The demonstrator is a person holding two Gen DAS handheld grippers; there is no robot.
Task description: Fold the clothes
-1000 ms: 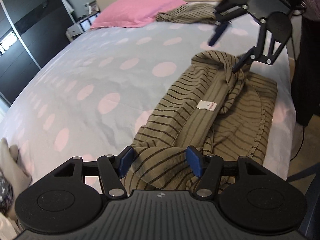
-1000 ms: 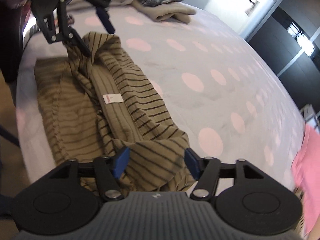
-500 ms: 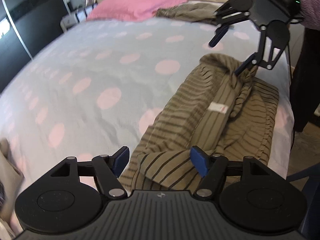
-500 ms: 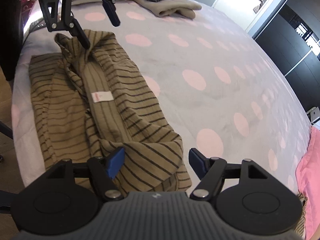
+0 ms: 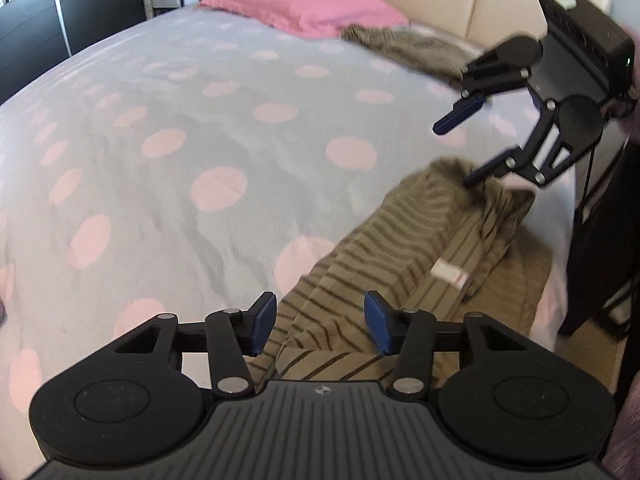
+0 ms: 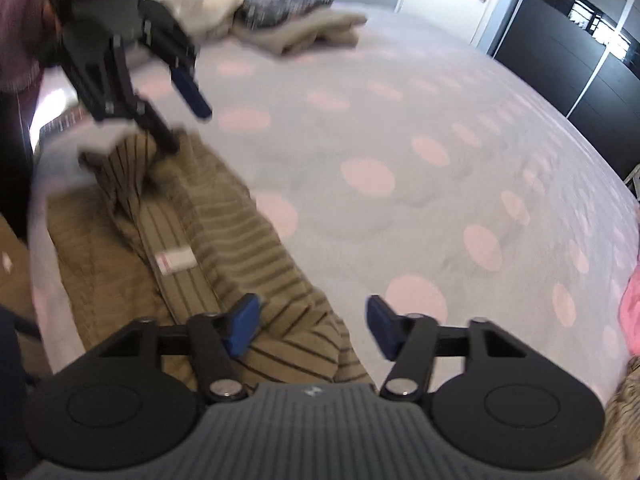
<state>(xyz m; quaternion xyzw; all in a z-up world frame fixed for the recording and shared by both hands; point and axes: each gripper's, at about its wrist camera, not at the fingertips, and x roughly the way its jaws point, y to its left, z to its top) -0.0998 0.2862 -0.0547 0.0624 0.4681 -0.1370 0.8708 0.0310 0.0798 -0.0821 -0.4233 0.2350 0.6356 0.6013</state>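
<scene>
An olive striped garment point(image 5: 380, 248) lies bunched along the bed's edge, its white label point(image 5: 450, 274) facing up. My left gripper point(image 5: 320, 326) is open just above the garment's near end, with cloth lying below its fingers. My right gripper point(image 5: 460, 148) is open at the far end, its lower finger touching a raised peak of cloth. In the right wrist view the garment point(image 6: 224, 232) runs left of centre. There my right gripper point(image 6: 312, 326) stands open, only its left finger over cloth. The left gripper point(image 6: 184, 124) is blurred at the far end.
The bed point(image 5: 200, 128) has a pale sheet with pink dots. A pink pillow point(image 5: 304, 4) and another olive garment point(image 5: 404, 46) lie by the headboard. Folded clothes point(image 6: 280, 24) sit at the other end. Dark wardrobes point(image 6: 580, 40) line one side, and a person's dark clothing point(image 5: 600, 260) is beside the bed.
Both grippers have lifted and swung toward the middle of the bed, their jaws a little wider. The garment's near fold, which filled the right gripper's gap, now sits under its left finger only.
</scene>
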